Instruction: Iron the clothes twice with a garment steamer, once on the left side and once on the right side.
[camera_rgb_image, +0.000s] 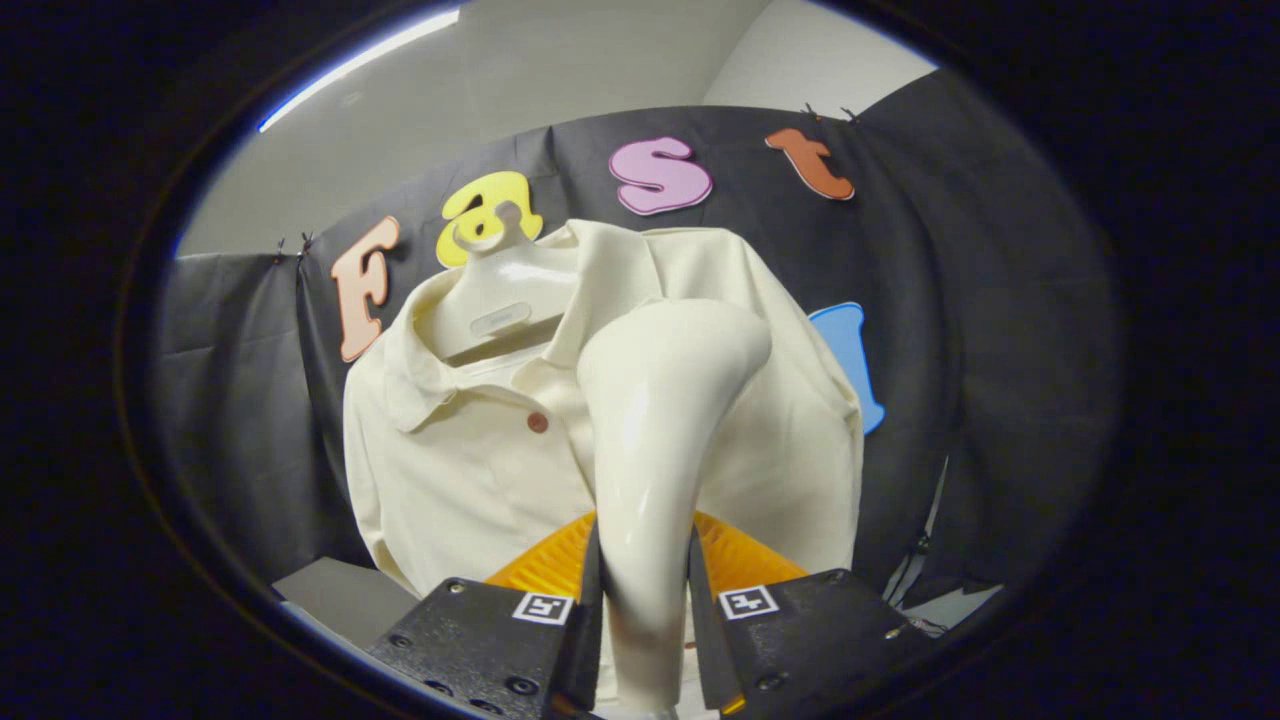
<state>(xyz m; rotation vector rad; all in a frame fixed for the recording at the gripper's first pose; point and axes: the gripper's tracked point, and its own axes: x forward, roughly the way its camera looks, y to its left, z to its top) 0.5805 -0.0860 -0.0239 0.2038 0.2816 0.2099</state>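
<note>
At the left of the frame we see the booth's dark cloth wall (230, 400), and low beside it a pale flat surface (340, 600) whose nature we cannot tell. Moving toward the centre, the cream shirt (470, 470) hangs on a white hanger (500, 290), its collar open and one reddish button (537, 422) showing just left of the middle. In the centre our gripper (645, 600) is clamped on the handle of the garment steamer (660, 420): both fingers press against its neck from either side, and the steamer rises from between them, its broad head tilted up and to the right, covering the shirt's chest right of the button. We cannot tell whether the head's face is touching the fabric or hovering just off it, since we look at its back. We judge that one pass is under way on this side of the placket. To do it well, we would keep the grip firm so the head cannot twist, hold its face flat to the cloth, and draw it in one slow, straight line along the panel, clear of the button and collar. To the right, the shirt's far sleeve (835, 470) hangs loose against the cloth.
</note>
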